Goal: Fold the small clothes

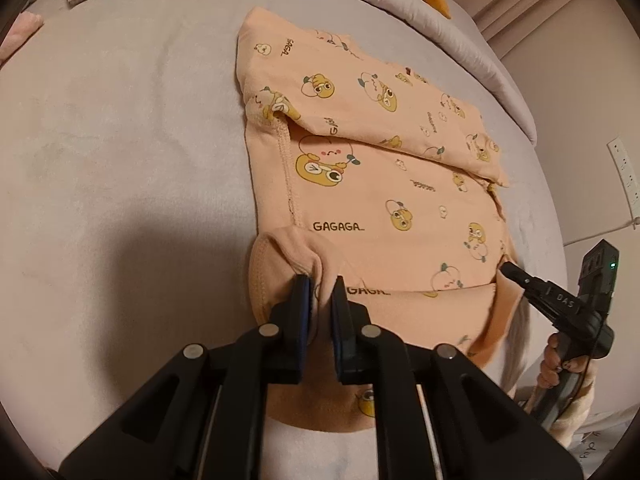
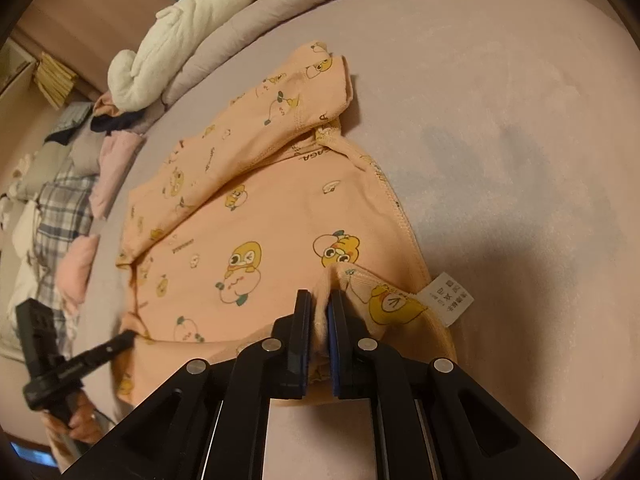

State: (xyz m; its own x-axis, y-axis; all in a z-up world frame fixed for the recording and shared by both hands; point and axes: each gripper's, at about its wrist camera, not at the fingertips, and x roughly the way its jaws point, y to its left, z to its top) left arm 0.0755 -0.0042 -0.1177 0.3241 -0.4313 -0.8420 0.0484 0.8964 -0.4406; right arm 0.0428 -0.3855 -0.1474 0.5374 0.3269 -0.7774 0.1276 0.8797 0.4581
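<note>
A peach cotton garment printed with yellow cartoon ducks [image 1: 384,184] lies partly folded on the lilac bed sheet [image 1: 120,140], spread just ahead of both jaws. The left gripper [image 1: 320,296] has its jaws narrowed on a pinched fold of the near hem; the right gripper [image 2: 319,312] has its jaws narrowed on the hem's other corner. Only the right wrist view shows the white care label [image 2: 448,300] right of its jaws, and a heap of mixed clothes [image 2: 60,200] far left. Only the left view shows a white wall socket strip [image 1: 626,176].
</note>
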